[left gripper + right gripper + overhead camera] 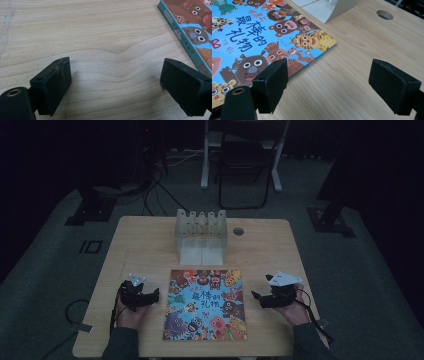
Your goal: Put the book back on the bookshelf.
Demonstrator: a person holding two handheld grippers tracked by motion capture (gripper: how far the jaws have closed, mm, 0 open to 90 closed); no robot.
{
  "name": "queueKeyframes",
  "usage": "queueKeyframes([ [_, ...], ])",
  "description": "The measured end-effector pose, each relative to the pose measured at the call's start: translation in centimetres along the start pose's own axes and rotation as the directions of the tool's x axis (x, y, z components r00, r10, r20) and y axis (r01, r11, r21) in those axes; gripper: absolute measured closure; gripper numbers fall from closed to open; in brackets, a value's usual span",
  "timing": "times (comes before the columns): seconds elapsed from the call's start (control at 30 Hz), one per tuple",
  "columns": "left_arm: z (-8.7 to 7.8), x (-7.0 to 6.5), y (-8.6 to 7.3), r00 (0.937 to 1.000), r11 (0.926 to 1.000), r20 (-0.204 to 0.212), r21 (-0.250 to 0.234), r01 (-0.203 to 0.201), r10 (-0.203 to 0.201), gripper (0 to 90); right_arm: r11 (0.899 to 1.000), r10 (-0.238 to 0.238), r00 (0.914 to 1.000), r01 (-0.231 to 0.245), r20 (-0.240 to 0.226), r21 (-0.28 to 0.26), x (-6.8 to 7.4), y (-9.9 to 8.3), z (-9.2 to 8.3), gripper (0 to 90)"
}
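Observation:
A colourful picture book (205,305) with cartoon animals on its blue cover lies flat at the front middle of the wooden table (145,240). My left gripper (154,296) rests on the table just left of the book, open, with bare wood between its jaws; the book's edge (190,32) shows at the upper right of the left gripper view. My right gripper (256,297) sits just right of the book, open. In the right gripper view its left jaw overlaps the book's corner (287,37), and nothing is held.
A pale translucent rack (201,236) with several upright dividers stands behind the book at the table's back middle; its base (329,8) shows in the right gripper view. A round cable hole (238,231) lies right of the rack. A chair (245,165) stands beyond the table.

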State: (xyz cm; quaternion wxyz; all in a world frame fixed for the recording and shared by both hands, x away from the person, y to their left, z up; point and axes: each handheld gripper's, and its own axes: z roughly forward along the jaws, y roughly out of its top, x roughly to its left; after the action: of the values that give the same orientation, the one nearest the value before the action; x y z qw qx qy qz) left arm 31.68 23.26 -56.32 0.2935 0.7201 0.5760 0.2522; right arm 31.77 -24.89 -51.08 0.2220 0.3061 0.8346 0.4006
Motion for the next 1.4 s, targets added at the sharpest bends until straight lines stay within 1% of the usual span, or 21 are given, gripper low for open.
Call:
queueKeyframes([
  [0.07, 0.0, 0.0, 0.0, 1.0000, 1.0000, 0.000, 0.000, 0.000, 0.000, 10.1, 1.000, -0.012, 0.9999, 0.012, 0.001, -0.002, 0.0, 0.3, 0.0, 15.5],
  [0.27, 0.0, 0.0, 0.0, 1.0000, 1.0000, 0.001, -0.001, -0.001, 0.001, 10.1, 1.000, -0.013, 0.9999, 0.013, -0.003, -0.019, 0.0, 1.0, 0.0, 14.4],
  [0.43, 0.1, 0.0, 0.1, 1.0000, 1.0000, 0.000, 0.000, 0.000, 0.000, 10.2, 0.999, -0.029, 0.9995, 0.029, -0.008, -0.032, 0.1, 2.0, 0.0, 14.3],
  [0.5, 0.1, 0.0, 0.1, 0.9999, 1.0000, -0.008, 0.000, 0.008, -0.008, 10.2, 0.999, -0.034, 0.9993, 0.034, -0.013, -0.034, 0.0, 2.4, 0.2, 13.7],
  [0.67, 0.1, 0.0, 0.1, 1.0000, 1.0000, -0.008, -0.001, 0.006, -0.006, 10.5, 0.999, -0.042, 0.9987, 0.041, -0.027, -0.034, 0.1, 3.3, 0.7, 12.6],
  [0.8, 0.0, -0.2, 0.2, 0.9994, 0.9996, -0.021, -0.005, -0.026, 0.026, 11.2, 0.999, -0.041, 0.9986, 0.040, -0.034, -0.037, 0.2, 3.9, 1.4, 12.0],
  [0.87, 0.0, -0.3, 0.2, 0.9990, 0.9994, -0.027, -0.005, -0.035, 0.035, 11.7, 0.999, -0.039, 0.9985, 0.037, -0.039, -0.037, 0.3, 4.1, 1.7, 11.7],
  [0.93, 0.0, -0.3, 0.2, 0.9993, 0.9995, -0.019, -0.002, -0.032, 0.032, 11.7, 0.999, -0.040, 0.9983, 0.039, -0.043, -0.037, 0.3, 4.2, 2.1, 11.7],
  [1.03, 0.1, -0.2, 0.2, 0.9998, 0.9998, -0.009, 0.002, -0.018, 0.018, 11.1, 0.999, -0.039, 0.9978, 0.037, -0.054, -0.037, 0.3, 4.4, 2.6, 11.7],
  [1.13, 0.2, 0.0, 0.2, 0.9999, 1.0000, -0.008, 0.007, 0.006, -0.006, 7.9, 0.999, -0.034, 0.9973, 0.031, -0.065, -0.041, 0.2, 4.5, 3.1, 11.7],
  [1.17, 0.3, 0.0, 0.2, 0.9999, 0.9999, -0.013, 0.010, 0.011, -0.011, 6.4, 0.999, -0.033, 0.9974, 0.031, -0.064, -0.037, 0.2, 4.5, 3.3, 11.7],
  [1.4, 0.3, 0.0, 0.3, 0.9998, 0.9998, -0.016, 0.018, 0.013, -0.013, 3.4, 0.999, -0.024, 0.9975, 0.023, -0.066, -0.025, 0.0, 4.4, 4.4, 11.7],
])
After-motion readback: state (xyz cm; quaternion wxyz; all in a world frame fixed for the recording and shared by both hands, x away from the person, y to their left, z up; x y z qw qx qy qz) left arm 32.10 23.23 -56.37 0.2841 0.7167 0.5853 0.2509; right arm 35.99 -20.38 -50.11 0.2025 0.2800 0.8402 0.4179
